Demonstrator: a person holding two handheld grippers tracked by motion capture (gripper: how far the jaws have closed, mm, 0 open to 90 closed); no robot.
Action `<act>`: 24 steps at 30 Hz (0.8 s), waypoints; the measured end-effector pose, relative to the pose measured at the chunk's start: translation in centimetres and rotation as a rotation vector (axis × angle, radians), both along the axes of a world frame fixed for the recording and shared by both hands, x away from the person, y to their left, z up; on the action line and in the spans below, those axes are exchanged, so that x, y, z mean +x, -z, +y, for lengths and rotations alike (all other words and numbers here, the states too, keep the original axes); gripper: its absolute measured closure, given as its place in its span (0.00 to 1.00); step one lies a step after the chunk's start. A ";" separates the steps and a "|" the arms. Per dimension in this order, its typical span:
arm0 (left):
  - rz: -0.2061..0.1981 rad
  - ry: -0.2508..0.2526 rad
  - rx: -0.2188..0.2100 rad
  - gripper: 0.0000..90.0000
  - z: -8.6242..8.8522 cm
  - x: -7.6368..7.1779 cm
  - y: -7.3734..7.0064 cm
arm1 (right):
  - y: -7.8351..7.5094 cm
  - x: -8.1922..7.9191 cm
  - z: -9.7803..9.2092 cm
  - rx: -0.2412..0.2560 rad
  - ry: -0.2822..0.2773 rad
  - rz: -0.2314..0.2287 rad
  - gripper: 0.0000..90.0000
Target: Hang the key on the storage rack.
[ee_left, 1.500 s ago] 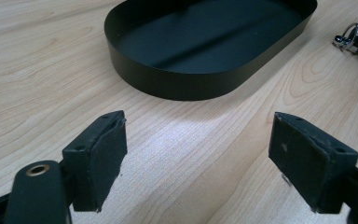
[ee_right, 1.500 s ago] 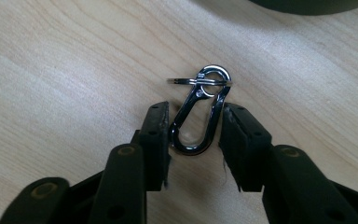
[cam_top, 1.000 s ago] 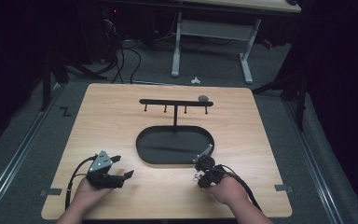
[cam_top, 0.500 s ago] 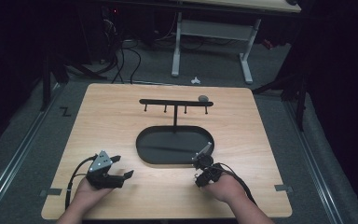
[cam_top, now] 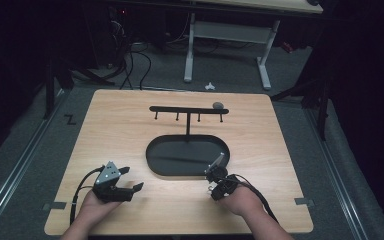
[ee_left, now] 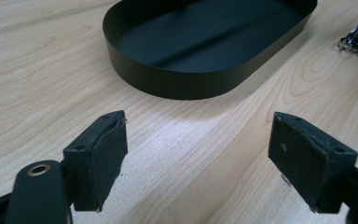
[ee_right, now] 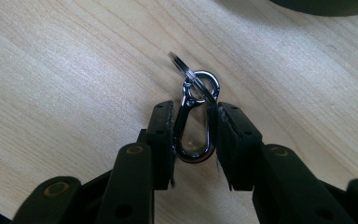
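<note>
My right gripper (ee_right: 193,112) is shut on a silver carabiner clip (ee_right: 193,140), held just above the wooden table; a key ring (ee_right: 189,72) hangs from the clip's eye. In the high view the right gripper (cam_top: 214,179) sits at the near right rim of a black oval tray (cam_top: 155,155). A black rack (cam_top: 187,110) with several small hooks rises on a post from the tray. My left gripper (cam_top: 132,178) rests at the front left, open and holding nothing. The left gripper (ee_left: 196,135) faces the tray (ee_left: 168,86).
A small grey object (cam_top: 218,105) lies at the right end of the rack's bar. The light wooden table (cam_top: 280,150) ends close behind both hands. Beyond it are desk legs (cam_top: 187,50) and cables (cam_top: 130,60) on a dark floor.
The right gripper has edged slightly to the left with the clip. The left gripper has stayed where it was.
</note>
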State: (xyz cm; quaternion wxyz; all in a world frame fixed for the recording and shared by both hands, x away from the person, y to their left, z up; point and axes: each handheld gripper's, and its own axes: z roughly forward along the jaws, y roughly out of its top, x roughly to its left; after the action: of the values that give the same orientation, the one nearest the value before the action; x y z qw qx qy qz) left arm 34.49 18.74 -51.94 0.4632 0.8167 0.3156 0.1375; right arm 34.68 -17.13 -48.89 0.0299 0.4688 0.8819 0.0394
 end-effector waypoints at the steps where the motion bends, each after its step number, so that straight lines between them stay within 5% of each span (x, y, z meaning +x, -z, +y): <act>1: 0.000 0.000 0.000 0.22 0.0 0.0 0.0 | 0.0 0.0 0.0 0.001 -0.004 0.003 0.75; 6: -0.001 -0.003 -0.002 0.22 0.0 0.0 0.0 | -0.1 0.1 0.0 0.005 -0.023 0.019 0.76; 24: 0.001 0.001 0.000 0.22 0.0 0.0 0.0 | -3.1 0.1 -1.3 0.042 0.006 -0.032 0.76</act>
State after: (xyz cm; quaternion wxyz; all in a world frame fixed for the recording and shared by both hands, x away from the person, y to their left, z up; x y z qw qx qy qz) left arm 34.49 18.73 -51.94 0.4632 0.8168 0.3156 0.1368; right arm 34.76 -18.39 -45.80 0.0344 0.4712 0.8789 0.0652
